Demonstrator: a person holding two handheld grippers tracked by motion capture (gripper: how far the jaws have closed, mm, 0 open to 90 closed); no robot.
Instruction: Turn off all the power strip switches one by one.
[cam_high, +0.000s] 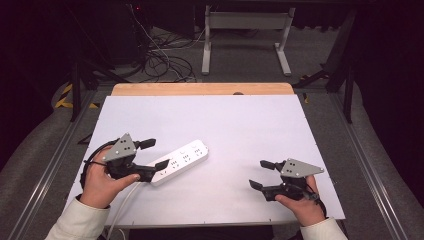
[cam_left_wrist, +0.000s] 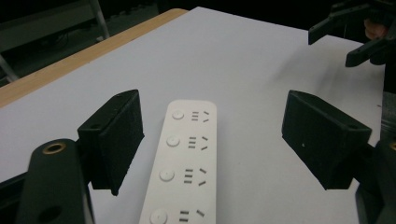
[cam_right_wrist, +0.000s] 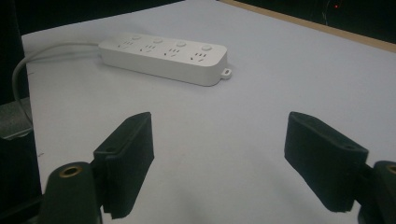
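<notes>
High view puts the white power strip (cam_high: 181, 161) lying flat, aslant, toward the tabletop's (cam_high: 240, 120) near left corner, the left gripper (cam_high: 154, 154) spread wide around its cable end without pressing it. It looks rigid, light and smooth-sided, so I'd pinch across its narrow width mid-body. The right gripper (cam_high: 261, 174), also apart and empty, sits near the right edge.

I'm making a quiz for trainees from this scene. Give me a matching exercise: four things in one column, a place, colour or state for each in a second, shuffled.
Things:
1. power strip
2. left tool
3. right tool
4. table

Descriptions:
A. open, over bare surface, away from the strip
B. white top with a wooden far edge
C. open, jaws either side of the strip's near end
D. white, four sockets with buttons, lying flat

Pairs: 1-D, 2-C, 3-A, 4-B
</notes>
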